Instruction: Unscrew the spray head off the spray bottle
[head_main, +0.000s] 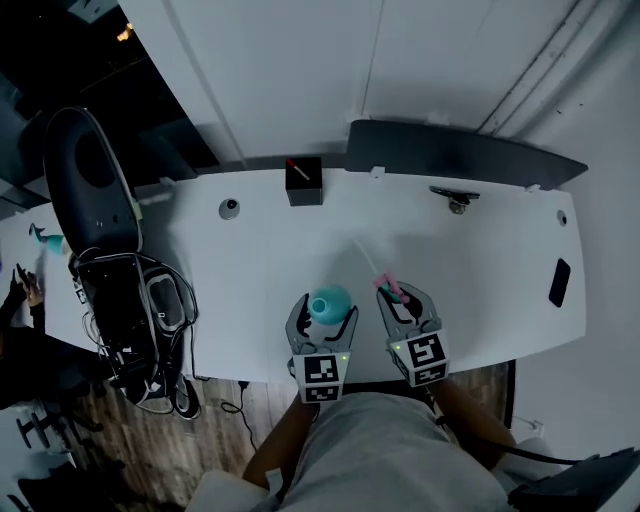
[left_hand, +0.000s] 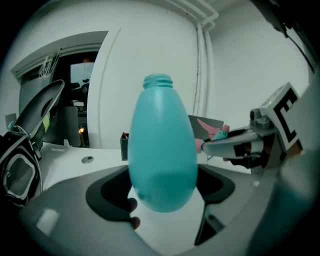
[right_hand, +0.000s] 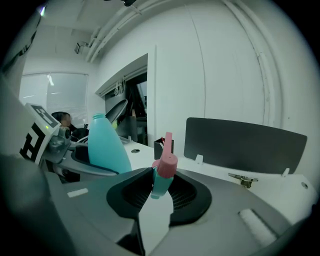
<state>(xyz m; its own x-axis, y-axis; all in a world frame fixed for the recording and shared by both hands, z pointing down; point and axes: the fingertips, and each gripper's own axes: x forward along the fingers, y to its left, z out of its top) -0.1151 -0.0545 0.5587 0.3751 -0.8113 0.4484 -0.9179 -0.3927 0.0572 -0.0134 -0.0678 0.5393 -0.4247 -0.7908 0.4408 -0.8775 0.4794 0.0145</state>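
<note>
The teal spray bottle (head_main: 330, 302) stands upright between the jaws of my left gripper (head_main: 322, 314), which is shut on its belly. In the left gripper view the bottle (left_hand: 162, 150) fills the middle and its threaded neck (left_hand: 158, 80) is bare. The pink and teal spray head (head_main: 390, 288) is off the bottle and sits clamped in my right gripper (head_main: 403, 300), just right of the bottle. In the right gripper view the spray head (right_hand: 164, 172) stands upright between the jaws, with the bottle (right_hand: 105, 145) to its left.
On the white table (head_main: 500, 300), a black pen box (head_main: 304, 183) stands at the back, with a round grommet (head_main: 230, 208) to its left. A dark panel (head_main: 460, 155), a metal clip (head_main: 455, 198) and a black flat object (head_main: 560, 282) lie to the right. A chair with a bag (head_main: 95, 200) stands left.
</note>
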